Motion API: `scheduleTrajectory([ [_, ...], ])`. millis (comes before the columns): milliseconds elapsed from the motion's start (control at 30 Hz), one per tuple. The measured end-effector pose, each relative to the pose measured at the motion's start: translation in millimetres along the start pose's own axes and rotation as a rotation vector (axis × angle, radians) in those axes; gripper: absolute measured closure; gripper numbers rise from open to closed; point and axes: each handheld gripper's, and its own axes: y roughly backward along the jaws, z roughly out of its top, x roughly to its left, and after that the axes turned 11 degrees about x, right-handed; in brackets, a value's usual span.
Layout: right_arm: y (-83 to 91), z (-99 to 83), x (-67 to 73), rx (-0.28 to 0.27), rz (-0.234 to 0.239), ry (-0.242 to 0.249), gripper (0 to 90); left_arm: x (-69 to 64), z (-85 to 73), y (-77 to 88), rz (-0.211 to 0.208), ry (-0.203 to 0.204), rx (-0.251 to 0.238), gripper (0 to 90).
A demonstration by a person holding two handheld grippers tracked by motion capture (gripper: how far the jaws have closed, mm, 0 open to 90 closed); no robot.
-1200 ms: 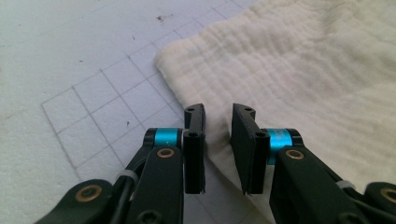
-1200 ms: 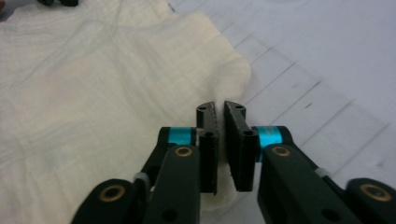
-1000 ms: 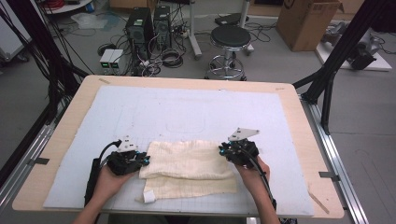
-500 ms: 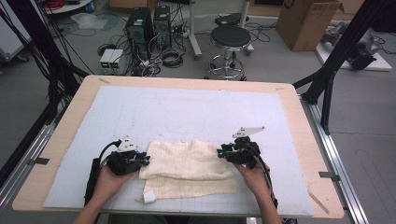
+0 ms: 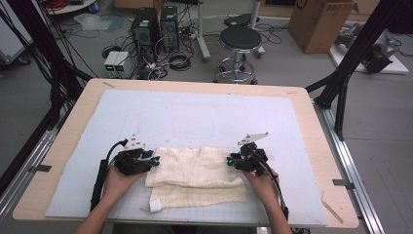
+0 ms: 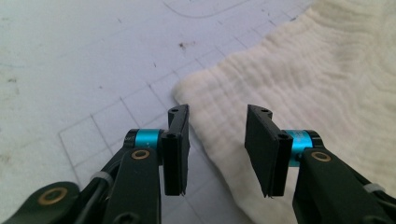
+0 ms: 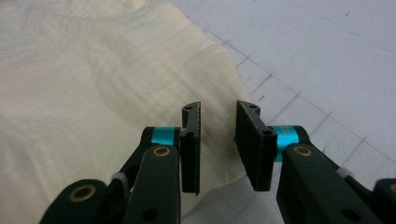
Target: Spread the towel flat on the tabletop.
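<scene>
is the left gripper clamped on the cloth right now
No, in the left gripper view the left gripper has its jaws apart, with the edge of the cloth lying flat on the mat beneath the gap, unpinched.

The left gripper (image 6: 217, 149) is seen with its jaws parted, having just been opening; nothing is pressed between them; the cream cloth (image 6: 299, 88) is spread from the gap toward two o'clock; the gridded white mat (image 6: 79, 70) is laid bare toward ten o'clock.
</scene>
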Motion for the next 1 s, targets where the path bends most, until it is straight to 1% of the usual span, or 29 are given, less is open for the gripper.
scheduleTrajectory([
  [33,0.1,-0.1,0.6,0.005,0.000,-0.001,73.9,0.2,1.6,-2.4,0.012,-0.010,0.023,60.0],
  [67,0.0,-0.1,1.5,0.007,-0.003,-0.003,74.7,-0.1,2.8,-4.0,0.018,-0.016,0.028,59.9],
  [100,-0.3,-0.1,1.6,0.012,-0.007,0.010,76.4,-0.5,4.2,-4.4,0.011,-0.022,0.025,60.1],
  [133,-0.4,-0.3,3.2,0.015,-0.014,0.012,77.7,-1.6,5.7,-5.4,0.011,-0.029,0.029,63.3],
  [167,-0.6,-0.4,3.6,0.015,-0.017,0.025,79.6,-2.7,7.1,-6.3,0.024,-0.045,0.034,64.4],
  [200,-0.8,-0.6,3.6,0.014,-0.012,0.027,82.2,-3.8,8.0,-7.2,0.023,-0.050,0.031,66.0],
  [267,-1.3,-0.6,2.3,0.013,0.009,0.023,86.3,-5.1,8.8,-8.7,0.009,-0.057,0.025,73.2],
  [300,-1.3,-0.5,2.1,0.015,0.018,0.022,87.6,-5.4,8.9,-9.2,0.008,-0.056,0.022,76.8],
  [400,-1.5,0.6,1.0,0.013,0.024,0.032,88.5,-1.8,10.2,-9.3,-0.028,-0.044,0.031,84.4],
  [433,-1.1,1.2,1.1,0.009,0.024,0.036,88.6,-0.3,10.7,-9.2,-0.032,-0.045,0.033,85.2],
  [467,-0.4,2.2,2.1,0.003,0.027,0.040,88.6,-0.2,11.3,-9.3,-0.030,-0.041,0.031,85.7],
  [500,0.7,3.6,3.4,-0.005,0.025,0.046,88.7,-0.2,11.8,-8.8,-0.010,-0.049,0.032,86.0],
  [533,2.0,5.5,3.9,-0.017,0.020,0.055,88.7,0.5,12.5,-8.8,0.000,-0.052,0.034,86.1],
  [567,3.3,7.8,3.5,-0.024,0.013,0.061,88.8,2.2,13.4,-9.2,0.001,-0.044,0.035,86.3],
  [633,5.4,11.8,1.0,-0.044,0.013,0.057,88.9,7.0,16.2,-9.9,0.001,-0.018,0.025,86.4],
  [700,6.0,16.1,-4.5,-0.061,0.013,0.052,88.9,11.9,23.4,-9.9,0.009,-0.007,0.032,86.4],
  [733,6.4,18.6,-7.1,-0.061,0.015,0.043,89.0,14.1,28.0,-9.4,0.013,0.007,0.017,86.4],
  [767,6.6,21.4,-9.6,-0.068,0.009,0.033,89.0,17.8,33.1,-7.9,0.004,0.023,0.005,86.5],
  [800,7.0,24.4,-12.2,-0.077,-0.001,0.033,89.0,19.8,37.6,-7.5,0.006,0.035,0.002,86.4],
  [833,7.4,27.1,-13.9,-0.080,-0.003,0.030,89.0,23.4,44.9,-6.2,0.019,0.040,-0.005,86.4],
  [867,8.4,32.2,-17.1,-0.081,-0.012,0.027,89.0,25.8,49.9,-5.7,0.024,0.046,-0.002,86.5],
  [900,9.1,35.2,-18.9,-0.084,-0.019,0.023,89.0,29.8,58.0,-5.0,0.034,0.048,-0.012,86.5],
  [967,11.9,44.5,-25.4,-0.099,-0.032,0.009,89.0,35.5,70.2,-4.6,0.058,0.047,-0.016,86.5],
  [1000,12.6,47.8,-27.7,-0.103,-0.041,0.011,89.0,39.6,79.2,-5.4,0.069,0.043,-0.016,86.5],
])
